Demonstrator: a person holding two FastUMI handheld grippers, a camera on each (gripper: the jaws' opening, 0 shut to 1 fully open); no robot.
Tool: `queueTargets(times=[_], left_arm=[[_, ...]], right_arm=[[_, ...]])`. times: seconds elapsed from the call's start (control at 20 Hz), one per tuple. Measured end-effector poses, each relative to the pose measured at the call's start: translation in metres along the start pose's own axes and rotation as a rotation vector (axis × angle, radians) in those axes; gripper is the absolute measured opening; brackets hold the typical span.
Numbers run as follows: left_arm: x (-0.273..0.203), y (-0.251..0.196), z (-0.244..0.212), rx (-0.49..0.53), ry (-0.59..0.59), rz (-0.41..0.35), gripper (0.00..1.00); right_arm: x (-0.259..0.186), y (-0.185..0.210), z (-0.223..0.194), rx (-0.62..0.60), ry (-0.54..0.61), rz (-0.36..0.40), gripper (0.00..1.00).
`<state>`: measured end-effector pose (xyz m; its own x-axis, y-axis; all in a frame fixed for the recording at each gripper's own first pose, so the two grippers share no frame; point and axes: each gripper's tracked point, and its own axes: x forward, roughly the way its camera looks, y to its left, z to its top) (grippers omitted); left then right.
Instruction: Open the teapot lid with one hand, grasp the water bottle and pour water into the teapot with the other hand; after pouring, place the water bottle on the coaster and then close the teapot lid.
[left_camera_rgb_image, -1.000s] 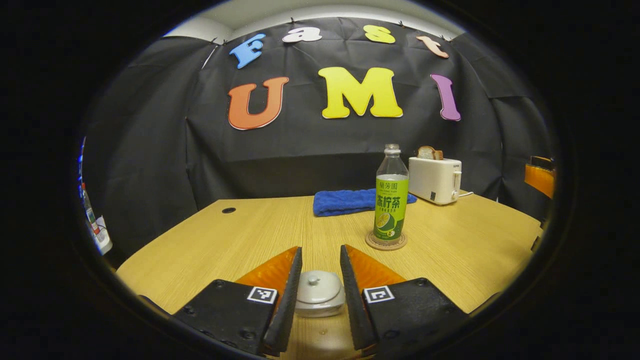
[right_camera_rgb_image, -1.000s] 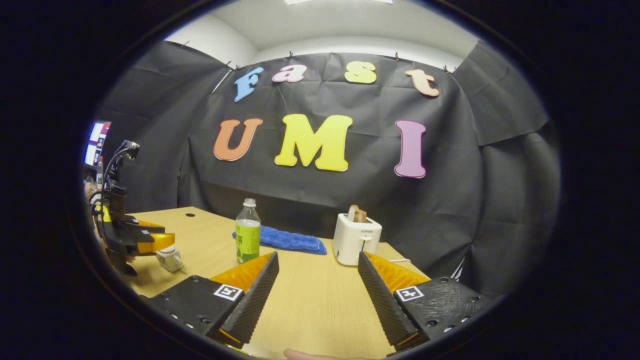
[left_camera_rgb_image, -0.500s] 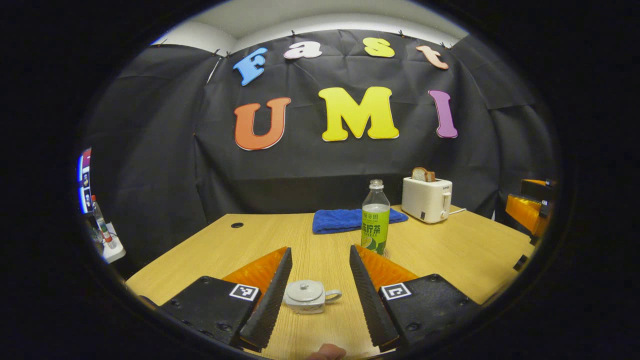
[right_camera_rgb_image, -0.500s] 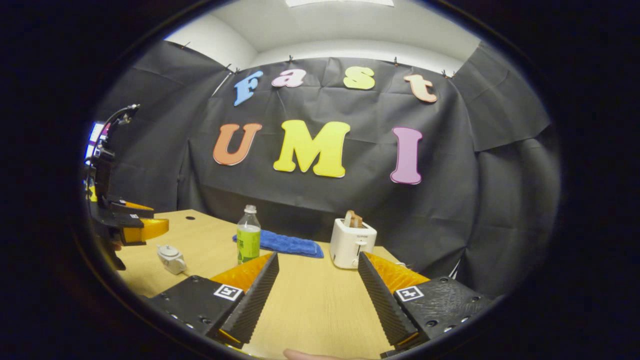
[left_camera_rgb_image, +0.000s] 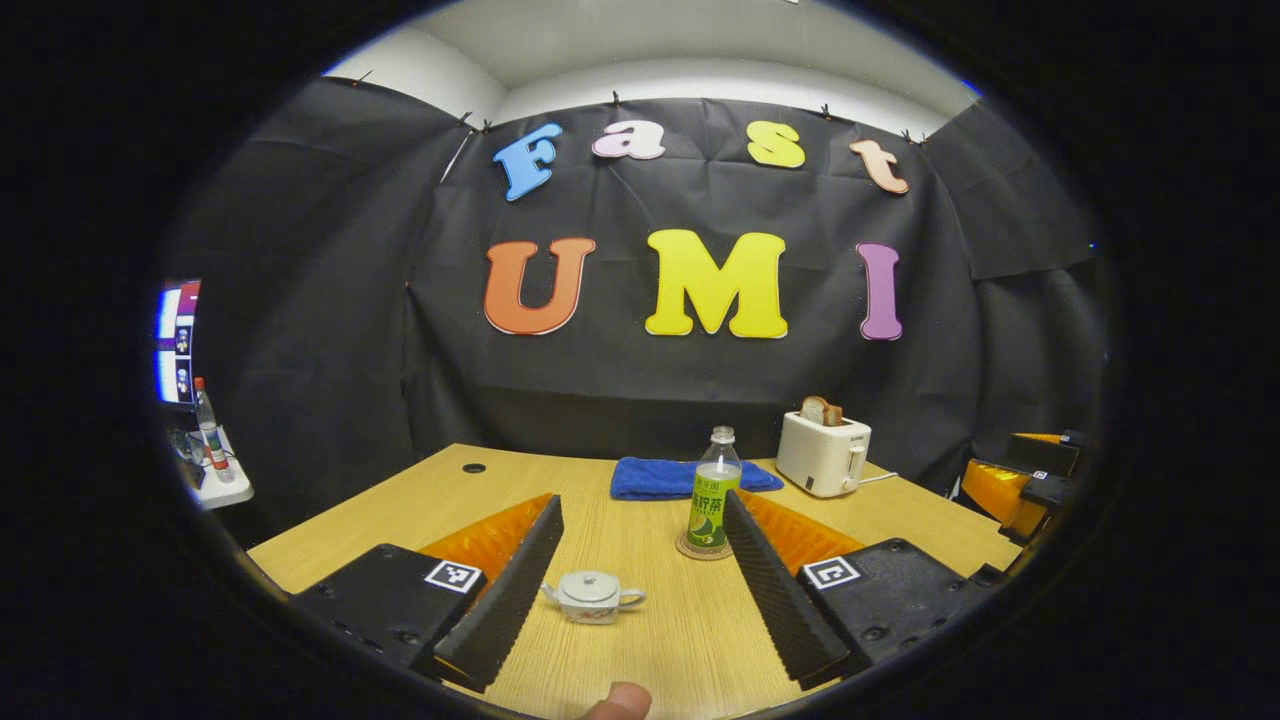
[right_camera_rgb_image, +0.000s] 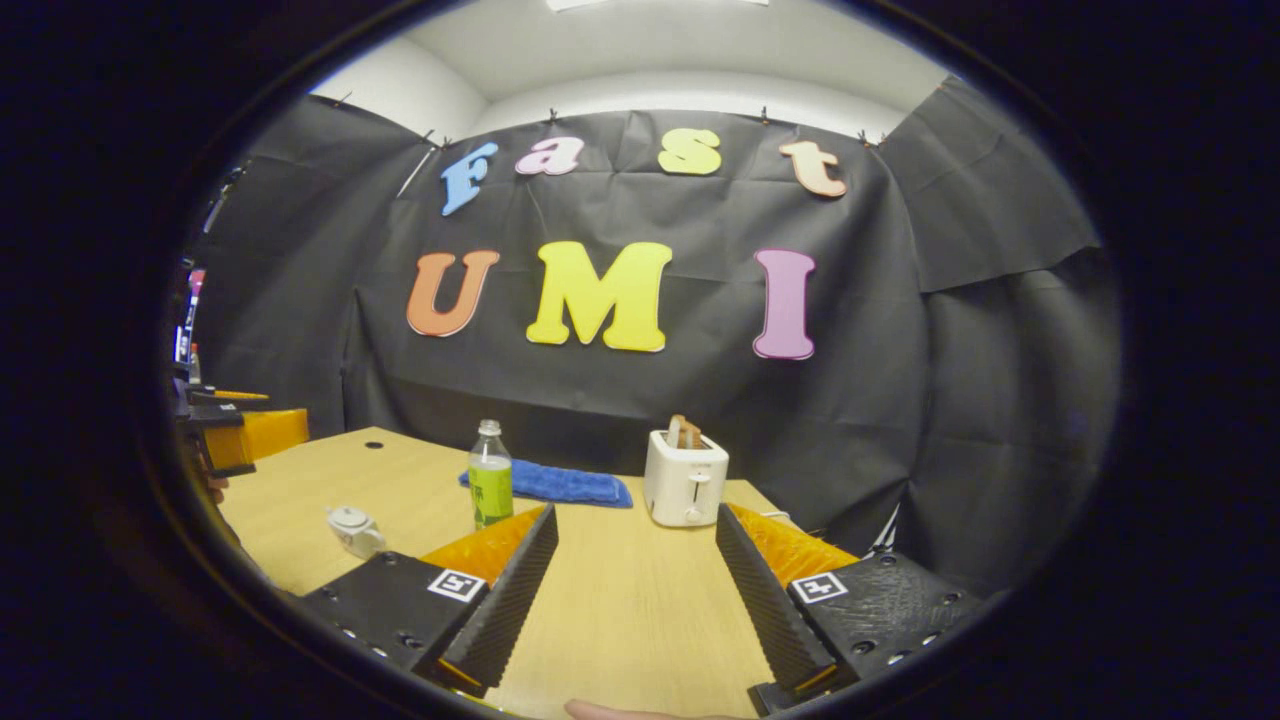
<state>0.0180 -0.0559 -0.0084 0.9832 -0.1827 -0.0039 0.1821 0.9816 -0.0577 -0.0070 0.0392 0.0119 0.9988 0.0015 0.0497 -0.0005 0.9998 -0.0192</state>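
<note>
Bottle (left_camera_rgb_image: 712, 496) green-labelled on coaster (left_camera_rgb_image: 703, 549), teapot (left_camera_rgb_image: 592, 596) lidded

Soft light is coming down from the ceiling, brightening the table (left_camera_rgb_image: 640, 500) without glare. Shadows are staying faint. Both pictures are looking sharp but bending round at the edges.

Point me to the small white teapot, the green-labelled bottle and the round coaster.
Small white ceramic teapot (left_camera_rgb_image: 592, 596), left gripper view, on its body.
Green-labelled clear plastic bottle (left_camera_rgb_image: 709, 503), left gripper view, on the label.
Round brown coaster (left_camera_rgb_image: 688, 549), left gripper view, on its exposed rim.
</note>
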Motion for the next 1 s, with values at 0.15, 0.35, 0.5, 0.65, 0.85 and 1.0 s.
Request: queueTargets(times=[0.15,0.35,0.5,0.65,0.85,1.0], left_arm=[[-0.014,0.006,0.005,0.032,0.016,0.046,1.0],[-0.027,0.006,0.004,0.046,0.028,0.052,1.0],[-0.032,0.003,0.001,0.038,0.034,0.023,1.0],[-0.033,0.015,0.001,0.05,0.031,0.054,1.0],[-0.032,0.017,0.001,0.039,0.025,0.056,1.0],[-0.029,0.013,0.001,0.047,0.021,0.041,1.0]], right_arm=[[-0.009,0.002,0.008,0.016,-0.011,0.002,0.95],[-0.016,0.004,0.009,0.012,-0.011,0.004,0.95],[-0.019,0.001,0.012,0.012,-0.019,-0.007,0.95],[-0.019,-0.009,0.017,0.026,-0.041,-0.036,0.95],[-0.018,-0.009,0.012,0.036,-0.025,-0.034,0.96],[-0.013,-0.009,0.007,0.045,-0.003,-0.033,0.95]])
